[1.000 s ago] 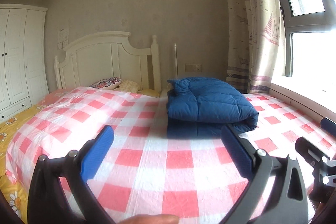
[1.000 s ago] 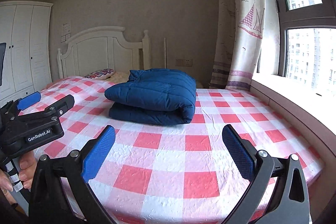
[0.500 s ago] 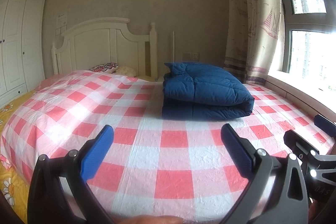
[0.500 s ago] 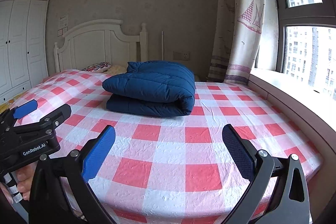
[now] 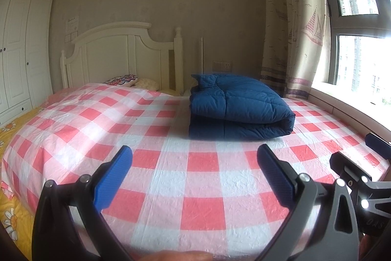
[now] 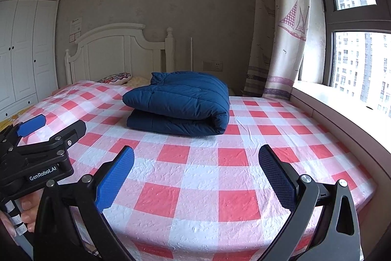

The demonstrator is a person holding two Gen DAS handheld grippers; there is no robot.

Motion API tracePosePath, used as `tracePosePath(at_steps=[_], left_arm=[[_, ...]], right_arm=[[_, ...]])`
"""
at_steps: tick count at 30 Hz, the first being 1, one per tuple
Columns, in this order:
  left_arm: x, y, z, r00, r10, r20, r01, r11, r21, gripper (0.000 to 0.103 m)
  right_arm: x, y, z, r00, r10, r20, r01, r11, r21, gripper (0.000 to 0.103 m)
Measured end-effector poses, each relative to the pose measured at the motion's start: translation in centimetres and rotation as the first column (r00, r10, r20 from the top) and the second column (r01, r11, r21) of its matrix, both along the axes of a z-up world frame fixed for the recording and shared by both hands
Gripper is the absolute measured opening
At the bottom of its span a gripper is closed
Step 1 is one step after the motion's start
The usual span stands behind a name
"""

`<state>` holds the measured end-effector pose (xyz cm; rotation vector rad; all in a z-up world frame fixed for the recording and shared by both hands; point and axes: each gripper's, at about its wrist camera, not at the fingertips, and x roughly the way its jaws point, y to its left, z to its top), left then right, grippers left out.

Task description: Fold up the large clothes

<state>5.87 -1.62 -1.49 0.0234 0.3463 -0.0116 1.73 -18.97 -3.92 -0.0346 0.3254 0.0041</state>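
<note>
Folded blue padded garment [image 5: 238,107] is seen lying on the checked bed [image 5: 171,163], both grippers held wide open and empty.

The garment is laid in a thick bundle toward 12 o'clock on the red-and-white checked sheet, near the white headboard [image 5: 117,58], its rounded fold turned toward the curtain [image 6: 286,23] printed with sailboats at 2 o'clock. The left gripper [image 5: 194,171] is held above the near end of the bed, blue pads spread far apart, nothing between them. The right gripper [image 6: 196,174] is likewise spread wide and grasps nothing. In the right wrist view, the left gripper's black body is seen at 9 o'clock with "GenRobot.AI" printed in white, a hand [image 6: 27,209] wrapped beneath it. A white wardrobe [image 6: 24,48] is seen at 10 o'clock.
</note>
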Motion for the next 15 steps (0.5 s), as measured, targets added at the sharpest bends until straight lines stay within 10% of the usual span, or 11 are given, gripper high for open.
tracePosePath(at_steps=[15], left_arm=[[-0.17, -0.02, -0.1, 1.0, 0.004, 0.001, -0.004, 1.0, 0.001, 0.101]], right_arm=[[0.03, 0.07, -0.21, 1.0, 0.007, -0.008, -0.007, 1.0, 0.005, 0.098]])
